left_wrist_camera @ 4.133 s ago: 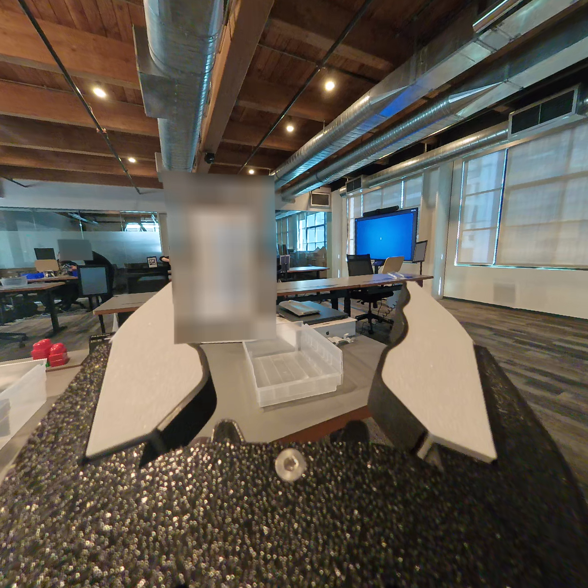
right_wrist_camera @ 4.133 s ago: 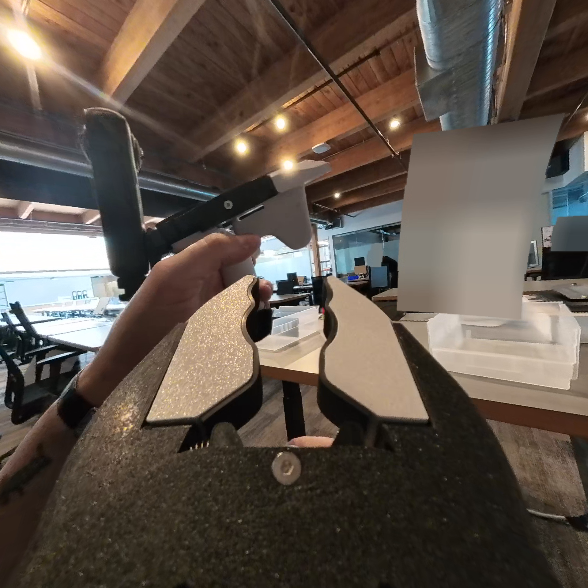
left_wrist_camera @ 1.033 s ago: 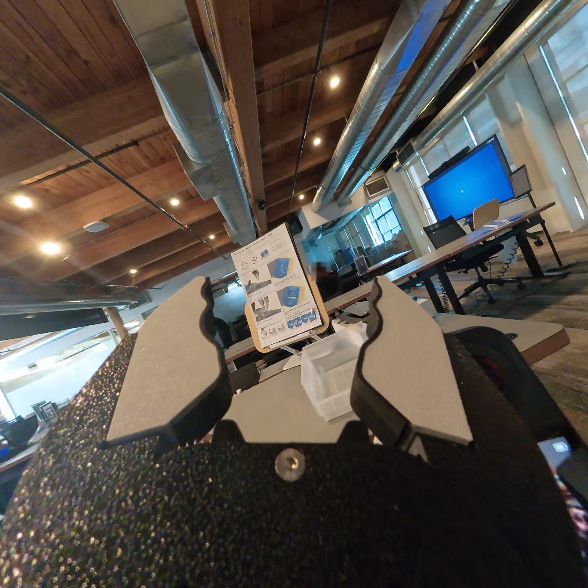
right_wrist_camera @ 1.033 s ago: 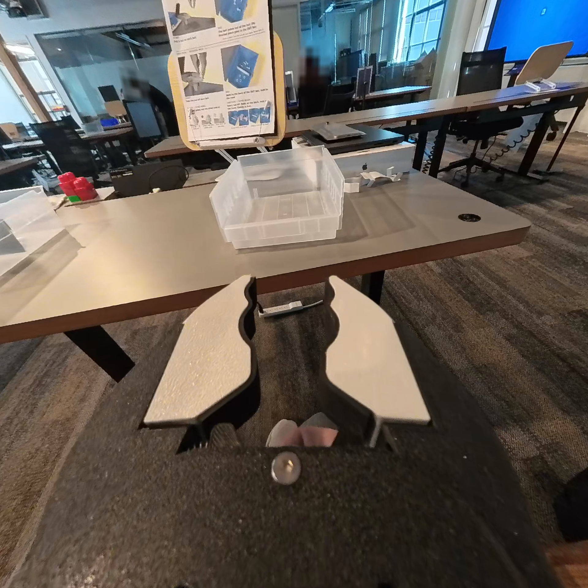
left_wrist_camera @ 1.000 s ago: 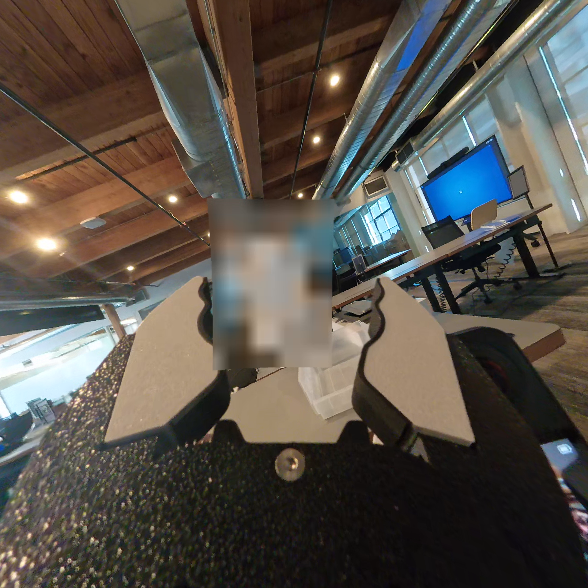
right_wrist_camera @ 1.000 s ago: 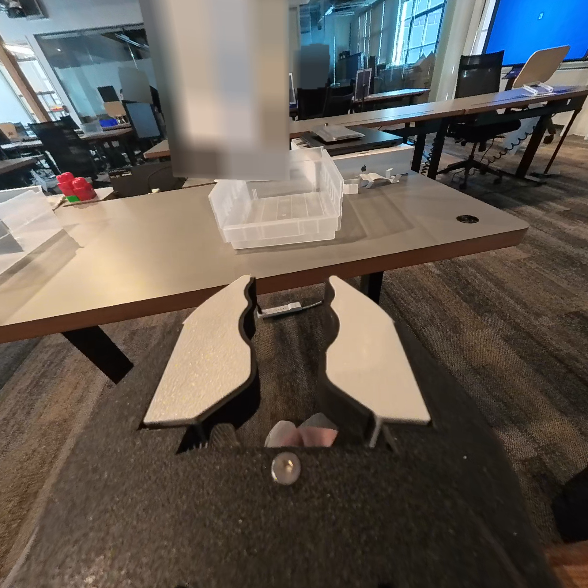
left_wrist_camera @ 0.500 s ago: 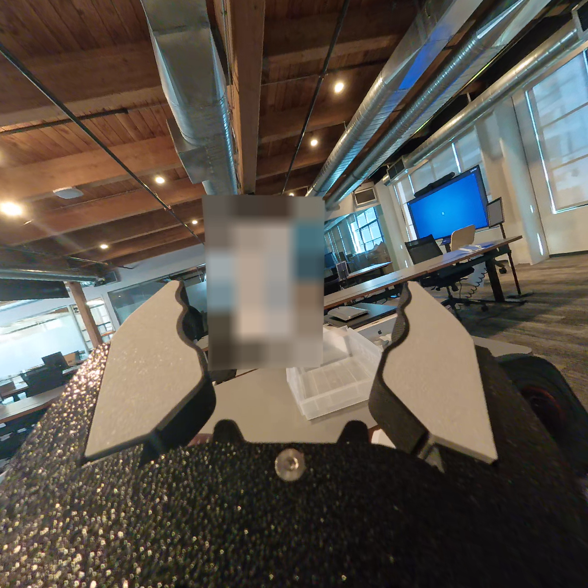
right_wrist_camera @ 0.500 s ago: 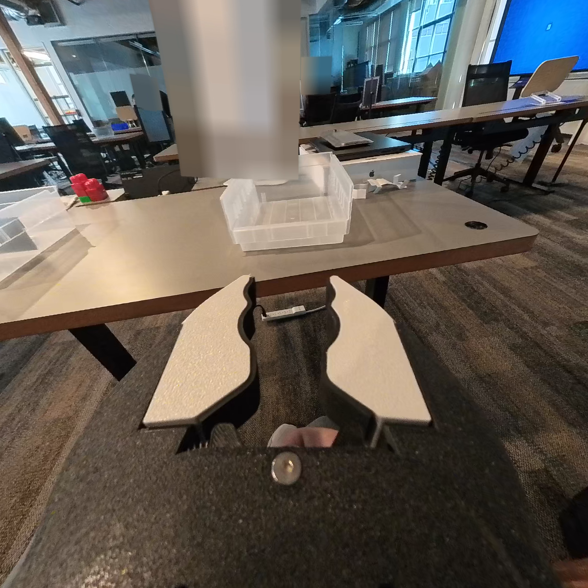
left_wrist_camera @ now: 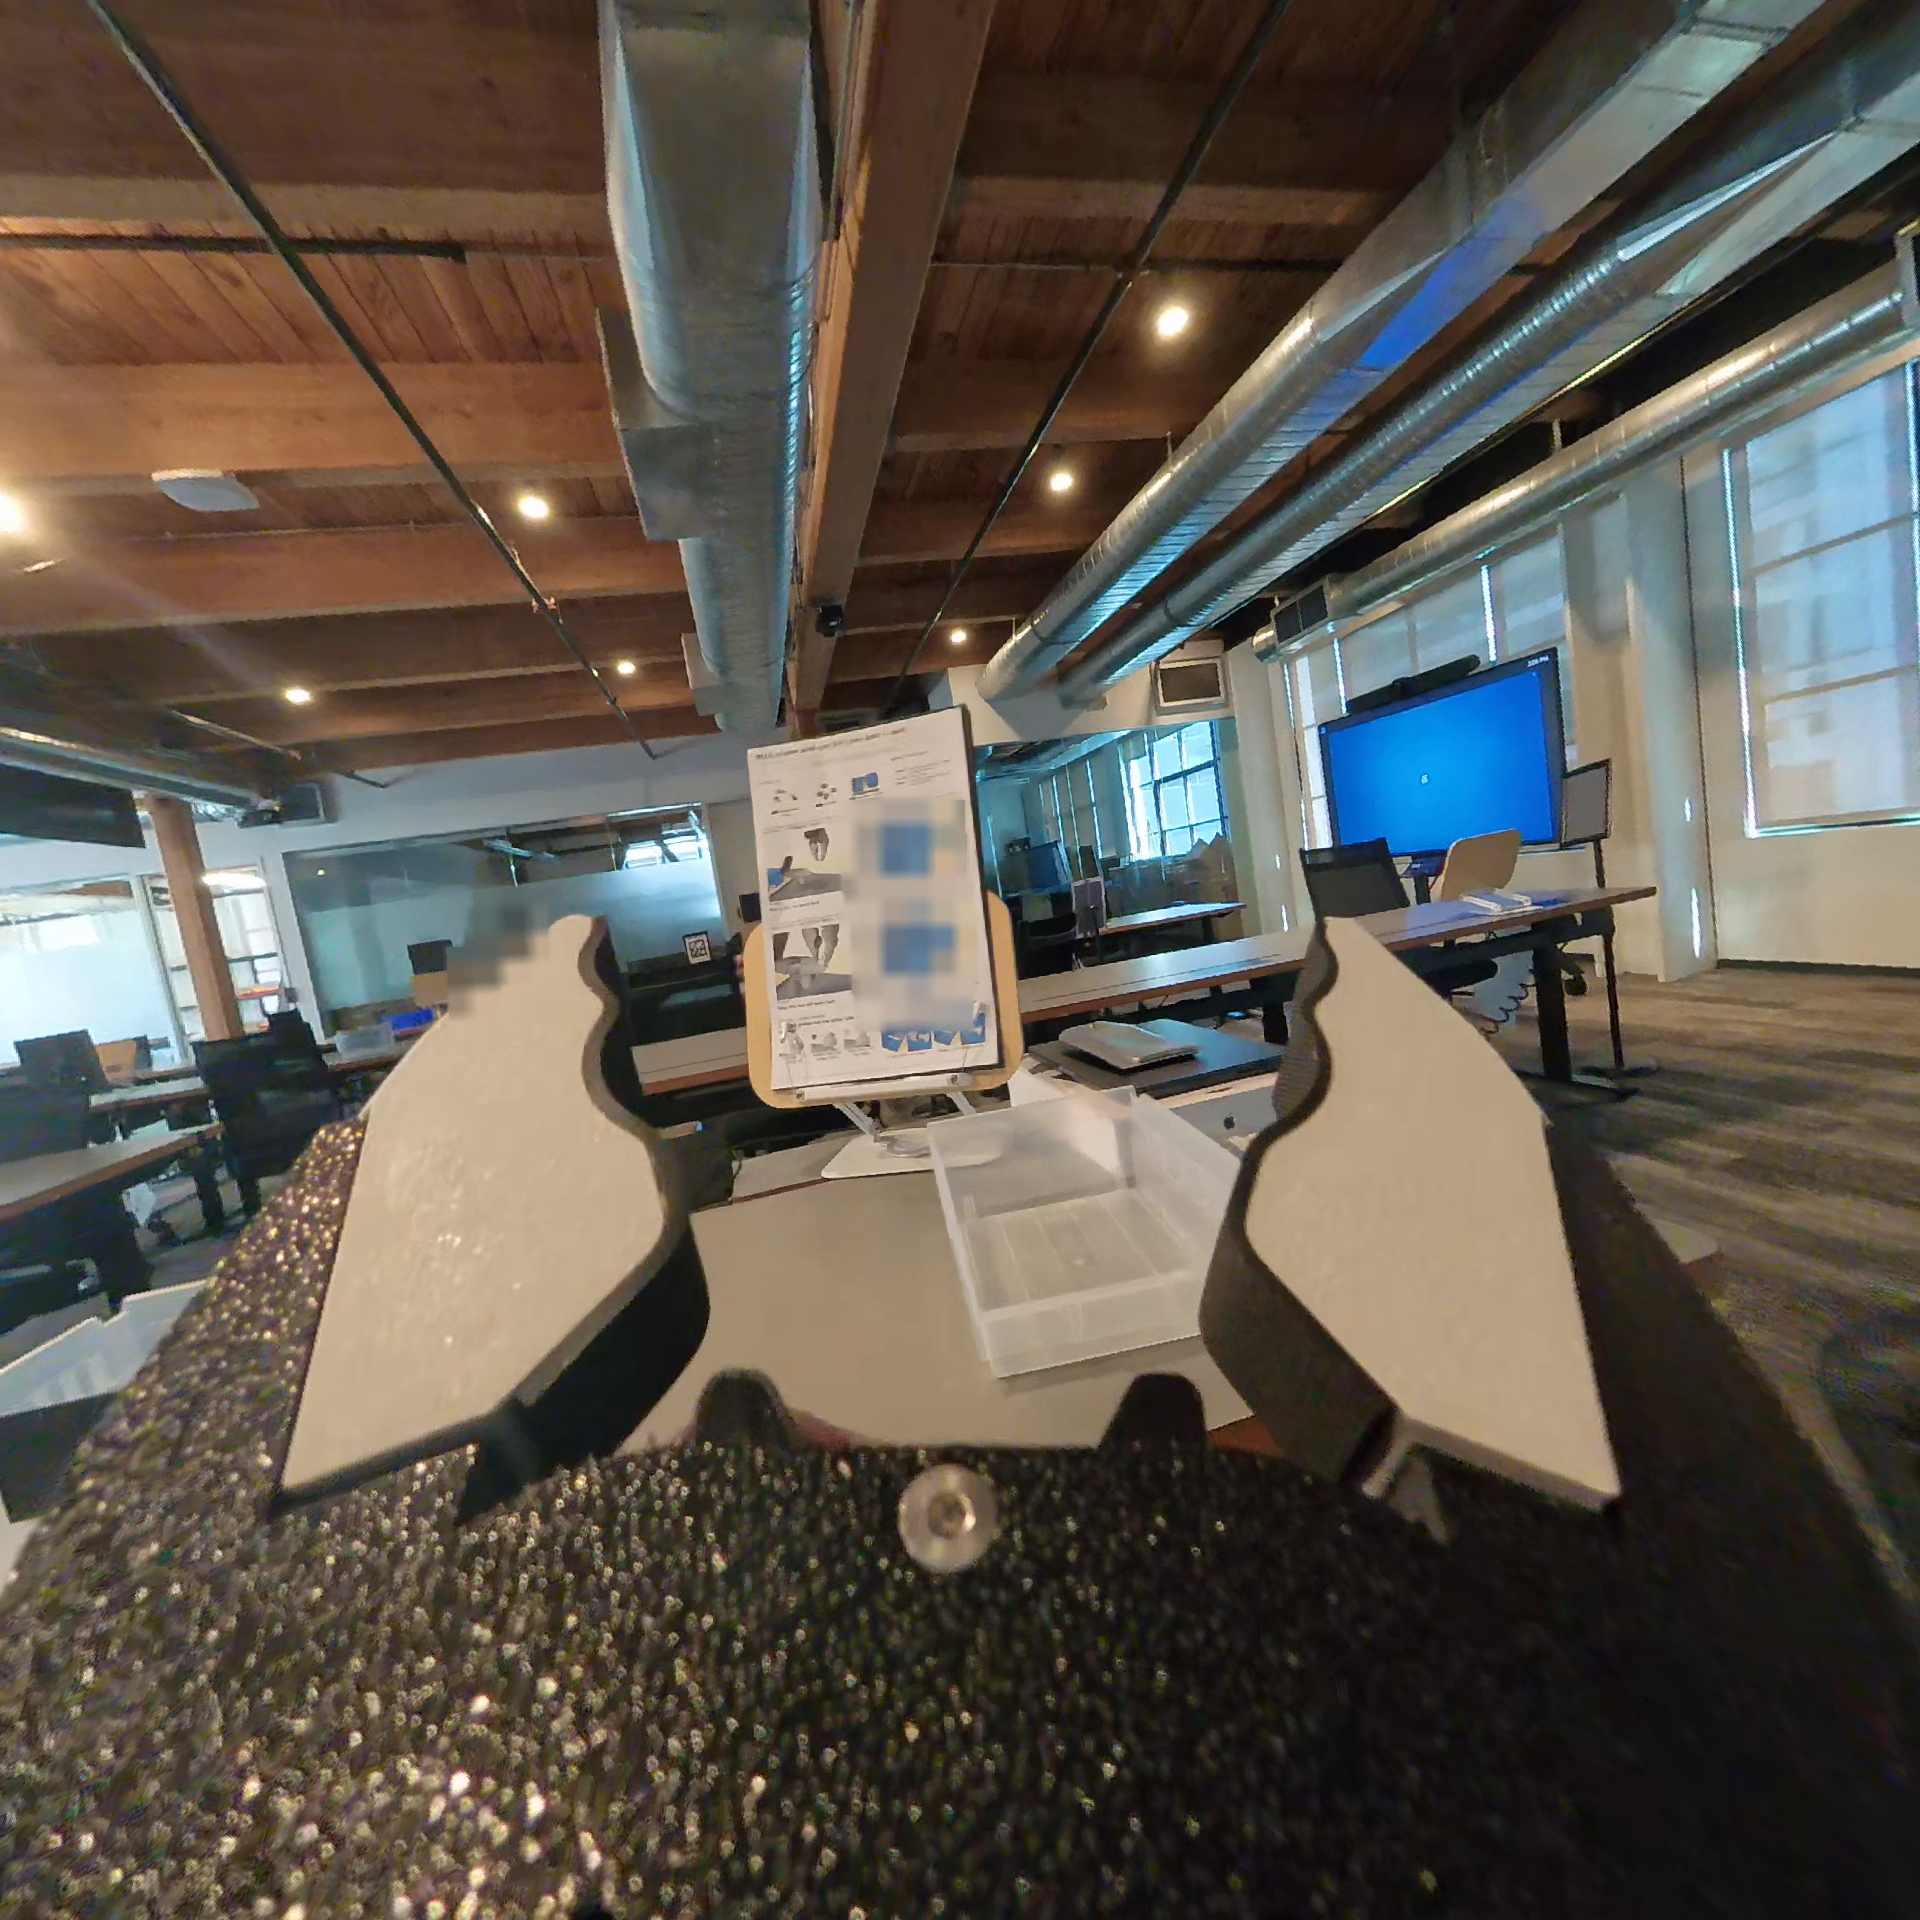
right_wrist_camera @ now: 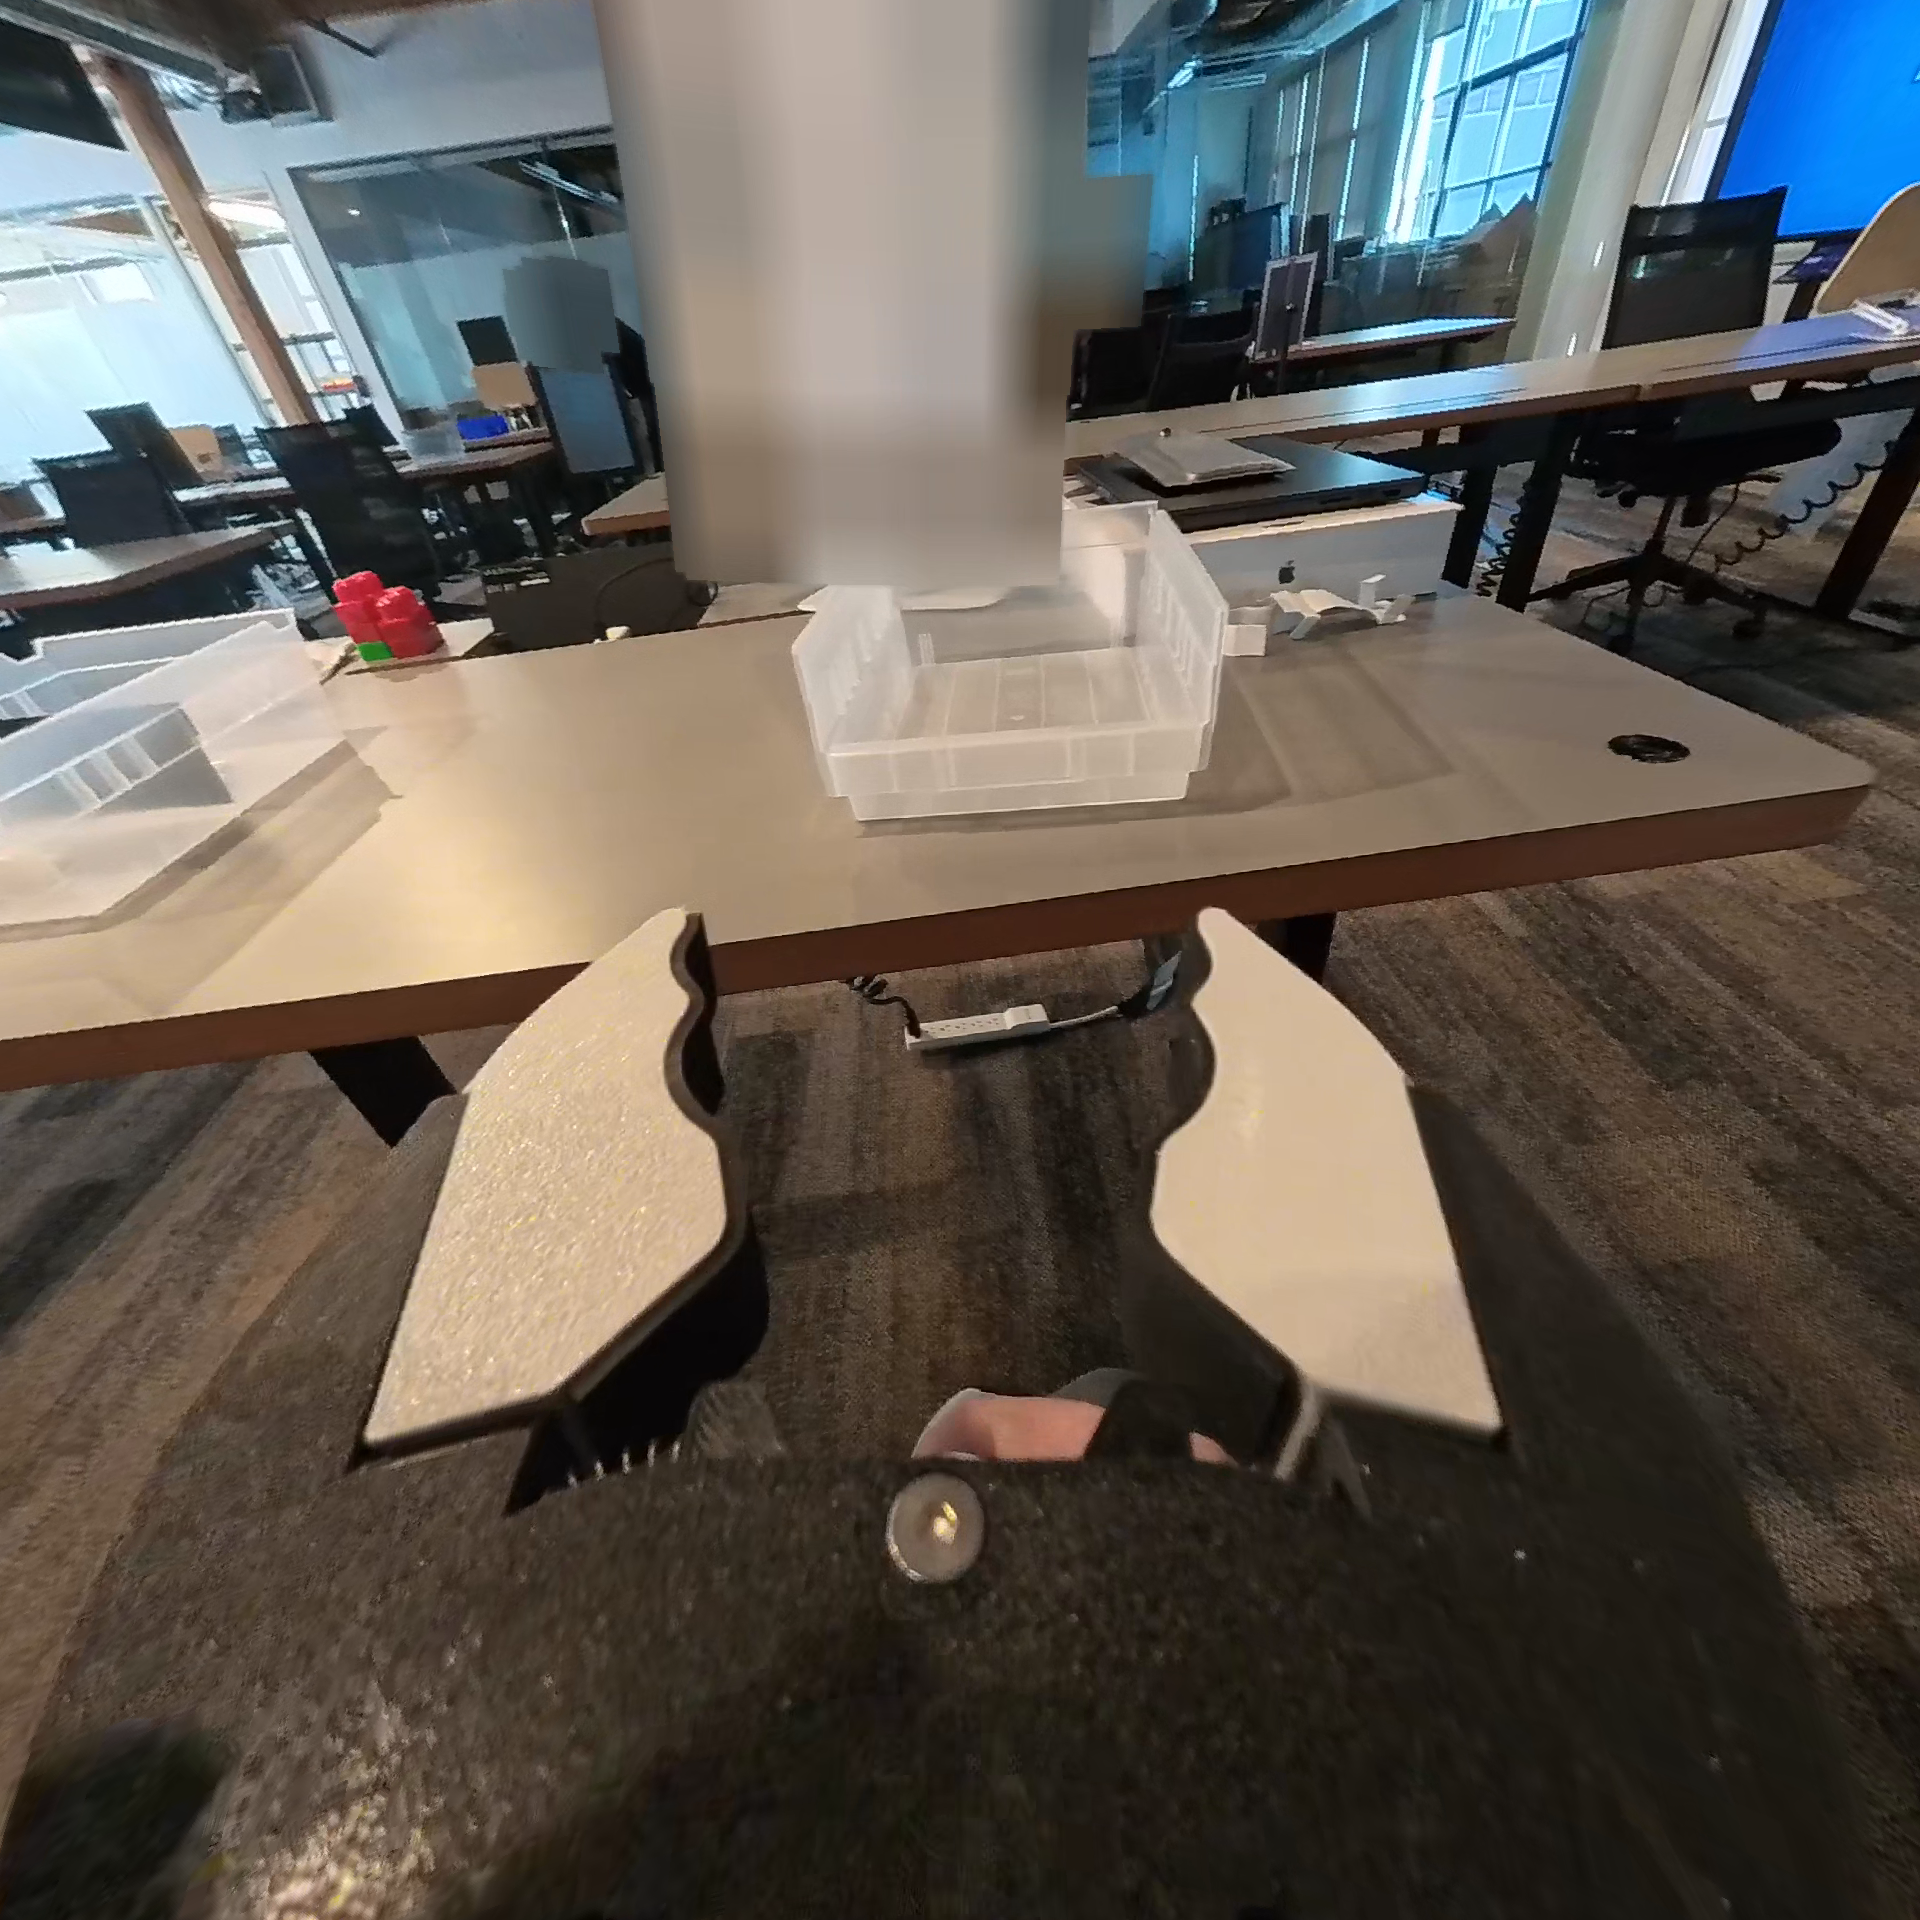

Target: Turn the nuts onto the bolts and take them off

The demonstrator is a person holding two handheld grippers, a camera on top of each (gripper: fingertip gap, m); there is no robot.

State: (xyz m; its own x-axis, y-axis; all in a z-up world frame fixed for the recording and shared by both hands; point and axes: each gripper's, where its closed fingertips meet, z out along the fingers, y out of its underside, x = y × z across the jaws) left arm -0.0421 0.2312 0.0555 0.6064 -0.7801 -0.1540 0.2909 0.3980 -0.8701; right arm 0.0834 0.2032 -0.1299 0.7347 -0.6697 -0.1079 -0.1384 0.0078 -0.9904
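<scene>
left hand-held gripper (left_wrist_camera: 951,997): mine, jaws spread wide, nothing between them; it is tilted up, over the near edge of the counter (left_wrist_camera: 831,1278), so much of its view is ceiling.
right hand-held gripper (right_wrist_camera: 951,961): mine too, jaws apart and empty; held off the counter's (right_wrist_camera: 582,831) near edge, above the carpet (right_wrist_camera: 1610,1091).
fingers (right_wrist_camera: 1013,1429): a bit of my own shows behind the right jaws, low in the gap.
bin (right_wrist_camera: 1003,691): clear plastic, on the counter toward the far right; it looks empty. in the left view the bin (left_wrist_camera: 1081,1236) sits between the jaws, well beyond them.
sheet stand (left_wrist_camera: 878,935): printed page on a tan board, upright at the far edge just behind the bin; blurred over in the right view.
trays (right_wrist_camera: 145,727): clear, at the left edge of the counter.
red blocks (right_wrist_camera: 382,613): near the far left corner, by a green piece; these may be the toy nuts and bolts, too small to tell.
power strip (right_wrist_camera: 977,1027): white, on the carpet under the counter.
nuts and bolts: i cannot make them out for certain; neither gripper holds any.
</scene>
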